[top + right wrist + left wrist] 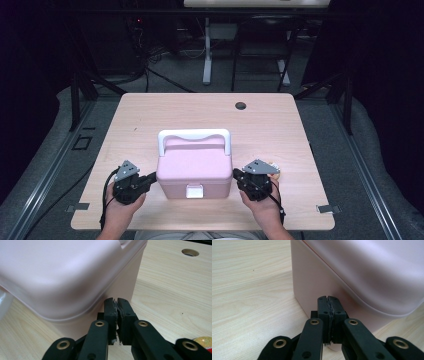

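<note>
The pink box [194,170] sits on the wooden table [150,115], toward your edge and about midway across, lid down, so you cannot see what it holds. Its white handle [194,136] stands up along the far side and a white latch [194,191] faces you. Your left gripper [154,177] rests its tips against the box's left wall, jaws pressed together on nothing. Your right gripper [235,173] meets the right wall the same way, jaws all but closed and empty. A small yellow and red object [203,342], partly cut off, lies beside your right hand.
</note>
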Motion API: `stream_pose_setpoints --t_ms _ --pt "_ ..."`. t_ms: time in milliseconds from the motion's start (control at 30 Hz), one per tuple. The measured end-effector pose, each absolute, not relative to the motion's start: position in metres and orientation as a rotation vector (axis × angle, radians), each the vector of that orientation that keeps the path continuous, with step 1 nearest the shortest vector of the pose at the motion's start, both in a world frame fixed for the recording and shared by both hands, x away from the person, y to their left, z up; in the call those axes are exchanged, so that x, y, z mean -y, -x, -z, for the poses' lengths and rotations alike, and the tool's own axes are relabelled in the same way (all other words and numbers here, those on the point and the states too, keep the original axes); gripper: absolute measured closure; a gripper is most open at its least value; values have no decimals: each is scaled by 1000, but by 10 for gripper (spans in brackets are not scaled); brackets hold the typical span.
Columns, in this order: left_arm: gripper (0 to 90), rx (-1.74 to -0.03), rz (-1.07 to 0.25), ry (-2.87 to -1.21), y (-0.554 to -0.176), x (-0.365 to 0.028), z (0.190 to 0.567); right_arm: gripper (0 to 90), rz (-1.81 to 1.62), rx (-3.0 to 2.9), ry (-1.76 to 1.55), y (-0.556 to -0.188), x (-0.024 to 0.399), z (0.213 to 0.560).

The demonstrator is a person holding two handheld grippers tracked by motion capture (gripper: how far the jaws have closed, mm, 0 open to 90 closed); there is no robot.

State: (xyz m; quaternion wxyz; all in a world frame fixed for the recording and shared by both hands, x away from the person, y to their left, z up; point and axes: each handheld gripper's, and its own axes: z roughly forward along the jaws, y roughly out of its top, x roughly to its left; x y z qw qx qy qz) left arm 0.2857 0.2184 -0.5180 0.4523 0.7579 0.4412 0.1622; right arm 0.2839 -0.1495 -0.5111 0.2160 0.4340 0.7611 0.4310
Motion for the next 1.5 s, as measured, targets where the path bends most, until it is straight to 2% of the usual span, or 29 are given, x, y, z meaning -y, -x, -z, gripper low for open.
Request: stream_pose_setpoints --t_ms 233,633,867,1500 --pt "810 -1091 -398 -1864 -286 -222 511 815 -1201 -2098 -1182 -285 153 507" --pt "651 -1081 -408 -1863 -289 -231 504 667 -1239 -2083 -1177 -289 163 500" --pt "564 -1096 -407 -1841 -292 -235 494 611 -1250 -2086 -1175 -292 166 495" --pt "483 -1055 -375 -1856 -316 -230 453 536 -1276 -2123 -1168 -310 162 458"
